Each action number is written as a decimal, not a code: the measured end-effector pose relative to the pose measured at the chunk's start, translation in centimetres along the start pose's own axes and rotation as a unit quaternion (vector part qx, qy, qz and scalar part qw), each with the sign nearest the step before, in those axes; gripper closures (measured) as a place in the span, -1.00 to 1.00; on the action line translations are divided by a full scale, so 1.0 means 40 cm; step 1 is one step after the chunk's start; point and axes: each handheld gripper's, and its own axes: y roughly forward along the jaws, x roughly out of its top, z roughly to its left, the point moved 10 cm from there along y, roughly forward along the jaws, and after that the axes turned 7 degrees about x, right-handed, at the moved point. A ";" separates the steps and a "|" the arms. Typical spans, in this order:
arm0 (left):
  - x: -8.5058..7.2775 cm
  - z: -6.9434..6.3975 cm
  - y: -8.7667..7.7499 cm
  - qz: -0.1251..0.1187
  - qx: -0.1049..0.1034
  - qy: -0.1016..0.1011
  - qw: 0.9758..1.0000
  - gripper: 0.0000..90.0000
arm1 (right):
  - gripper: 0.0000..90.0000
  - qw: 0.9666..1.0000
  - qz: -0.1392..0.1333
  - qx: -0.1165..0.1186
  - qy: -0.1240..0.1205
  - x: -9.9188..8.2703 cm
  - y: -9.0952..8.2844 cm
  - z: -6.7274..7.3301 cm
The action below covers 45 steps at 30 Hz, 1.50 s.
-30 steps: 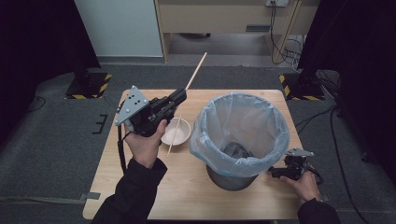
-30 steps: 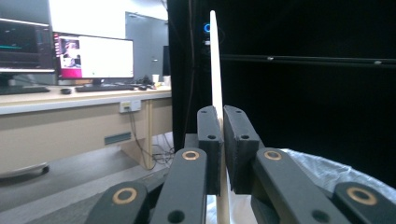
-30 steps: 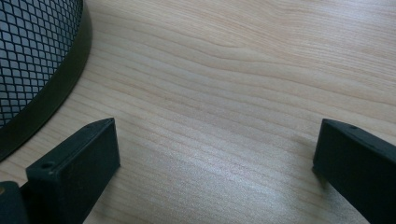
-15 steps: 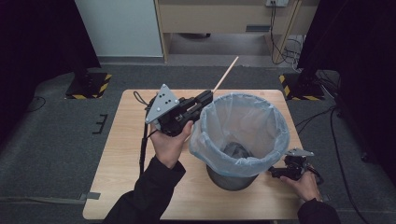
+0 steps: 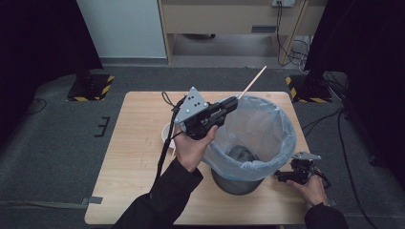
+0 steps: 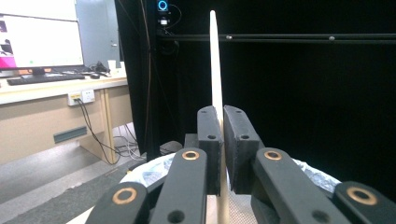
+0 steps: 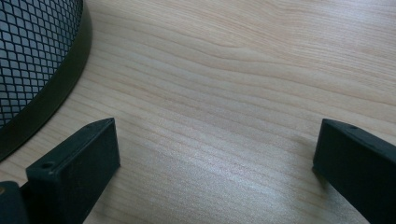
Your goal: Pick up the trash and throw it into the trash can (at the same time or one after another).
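A thin pale wooden stick (image 5: 253,82) points up and to the far right from my left gripper (image 5: 231,102), which is shut on its lower part. In the left gripper view the stick (image 6: 215,56) rises straight between the two pressed pads of that gripper (image 6: 220,112). The hand holds it over the left rim of a mesh bin with a clear plastic liner (image 5: 267,138). My right gripper (image 5: 282,177) lies on the table by the bin's right base, its jaws wide apart over bare wood (image 7: 215,140), with the black mesh wall (image 7: 32,51) beside it.
A white bowl (image 5: 165,133) sits on the wooden table (image 5: 138,157), partly hidden behind the left hand. Something dark and crumpled (image 5: 241,153) lies at the bottom of the bin. Cables and dark stands surround the table on the floor.
My left gripper has carried the stick rightward, from above the white bowl to the bin's left rim. The right gripper has not moved.
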 end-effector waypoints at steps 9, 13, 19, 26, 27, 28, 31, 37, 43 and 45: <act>-0.026 -0.001 0.013 0.019 -0.026 -0.010 0.999 0.60 | -0.98 1.000 0.000 0.000 0.000 0.000 0.000 0.000; -0.029 0.033 -0.017 0.022 -0.012 -0.008 1.000 0.49 | -0.98 1.000 0.000 0.000 0.000 0.000 0.000 0.000; -0.041 0.109 -0.083 0.029 0.028 0.002 0.999 0.38 | -0.98 1.000 0.000 0.000 0.000 0.000 0.000 0.000; -0.087 0.208 -0.158 0.051 0.079 0.004 0.996 0.29 | -0.98 1.000 0.000 0.000 0.000 0.000 0.000 0.000; -0.097 0.220 -0.165 0.055 0.085 0.003 0.995 0.26 | -0.98 1.000 -0.001 0.000 0.000 0.000 0.000 0.000; -0.107 0.232 -0.171 0.060 0.092 0.002 0.994 0.24 | -0.98 1.000 0.000 0.000 0.000 0.000 0.000 0.000; -0.147 0.270 -0.183 0.074 0.112 -0.005 0.991 0.20 | -0.98 1.000 0.000 0.000 0.000 0.000 0.000 0.000; -0.236 0.331 -0.192 0.115 0.148 -0.007 0.982 0.13 | -0.98 1.000 -0.001 0.000 0.000 0.000 0.000 0.000; -0.338 0.378 -0.179 0.160 0.172 -0.013 0.972 0.08 | -0.98 1.000 -0.001 0.000 0.000 0.000 0.000 0.000; -0.371 0.388 -0.172 0.173 0.177 -0.019 0.969 0.08 | -0.99 1.000 0.000 0.000 0.000 0.000 0.000 0.000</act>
